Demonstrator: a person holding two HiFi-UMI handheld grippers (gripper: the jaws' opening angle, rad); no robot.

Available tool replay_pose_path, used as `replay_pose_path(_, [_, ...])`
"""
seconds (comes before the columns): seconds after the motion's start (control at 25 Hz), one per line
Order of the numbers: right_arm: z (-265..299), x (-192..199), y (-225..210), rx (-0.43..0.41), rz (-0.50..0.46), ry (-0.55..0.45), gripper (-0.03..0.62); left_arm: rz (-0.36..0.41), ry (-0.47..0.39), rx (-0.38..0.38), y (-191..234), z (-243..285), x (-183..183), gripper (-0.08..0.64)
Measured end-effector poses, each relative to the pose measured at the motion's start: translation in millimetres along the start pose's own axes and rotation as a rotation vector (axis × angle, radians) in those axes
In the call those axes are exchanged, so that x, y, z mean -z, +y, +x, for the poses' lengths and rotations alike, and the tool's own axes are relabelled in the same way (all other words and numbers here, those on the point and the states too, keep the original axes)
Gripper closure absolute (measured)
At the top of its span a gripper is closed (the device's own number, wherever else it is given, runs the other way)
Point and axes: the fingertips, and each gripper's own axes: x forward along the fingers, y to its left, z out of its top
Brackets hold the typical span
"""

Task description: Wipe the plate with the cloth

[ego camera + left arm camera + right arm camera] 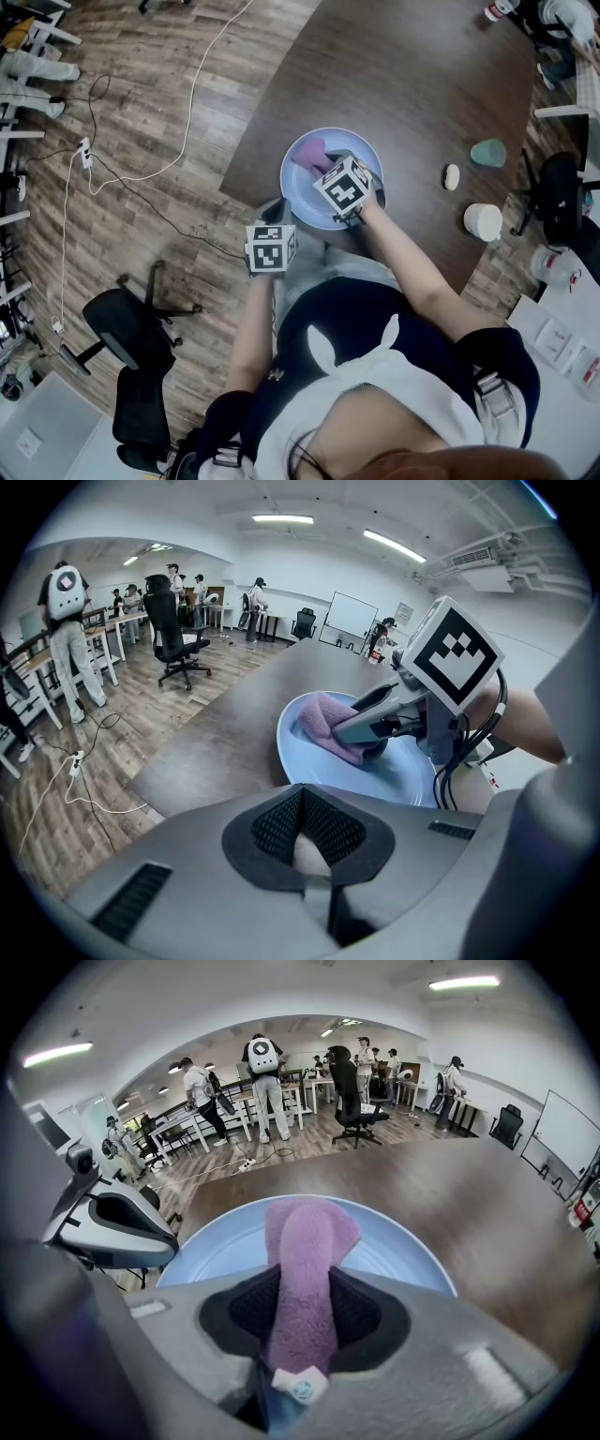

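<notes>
Purple cloth (309, 1227) clamped in outstretched right hand-held gripper (300, 1288) on plate (403, 1258); left hand-held gripper (305, 829) pinches rim.

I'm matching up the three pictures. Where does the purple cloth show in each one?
Head view: cloth on the plate's upper left part.
Left gripper view: cloth at centre, lying in the plate.
Right gripper view: cloth at centre, clamped between the jaws, over the plate.
Shared landmark: the light blue plate.

Grey left gripper (302, 810), right gripper (300, 1297); 2 black-white marker cubes (271, 248); black cables (457, 761); navy-white top (375, 361).
</notes>
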Motion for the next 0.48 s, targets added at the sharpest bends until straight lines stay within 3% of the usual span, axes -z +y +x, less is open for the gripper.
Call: replay_pose_path(0.48, [-1.5, 5.4, -16.5, 0.043, 0.049, -0.012, 0.457, -0.004, -0.002, 0.004, 1.0, -0.3, 0.2, 0.556])
